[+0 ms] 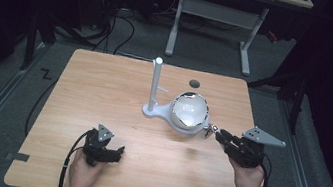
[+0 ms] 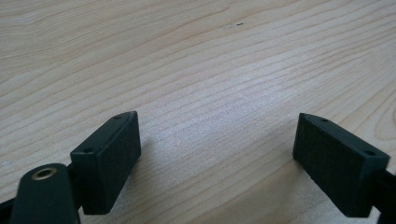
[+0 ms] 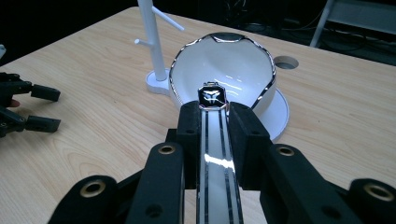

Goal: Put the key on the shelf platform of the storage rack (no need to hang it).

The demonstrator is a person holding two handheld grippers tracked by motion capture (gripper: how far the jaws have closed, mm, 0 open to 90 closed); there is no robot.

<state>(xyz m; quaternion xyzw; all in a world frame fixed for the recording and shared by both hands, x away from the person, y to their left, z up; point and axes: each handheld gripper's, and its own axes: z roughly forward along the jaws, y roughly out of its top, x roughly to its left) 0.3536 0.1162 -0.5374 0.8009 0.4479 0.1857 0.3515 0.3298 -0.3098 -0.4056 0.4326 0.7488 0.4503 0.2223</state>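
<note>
While the right gripper (image 3: 215, 122) hovers over the wooden worktop (image 1: 103, 93), its fingers (image 3: 250, 140) are clamped on a shiny, black-striped strap (image 3: 215, 163), the square end of which points at the white bowl (image 3: 224, 70) just beyond. A white peg stand (image 1: 155, 84) rises beside the bowl. The left gripper (image 2: 217, 154) sits low over bare wood, fingers (image 2: 112, 158) wide apart.

We see a pale wooden table (image 2: 196, 70) with a smooth, matt grain. Our right gripper (image 3: 214, 109), of matt black plastic with brass-coloured insets, clamps a glossy white strip with a mirror-bright metal end (image 3: 213, 97). The round white bowl (image 3: 224, 70) looks glazed and shiny, with a chrome-like rim; the white peg stand (image 3: 150, 37) looks like smooth plastic.
</note>
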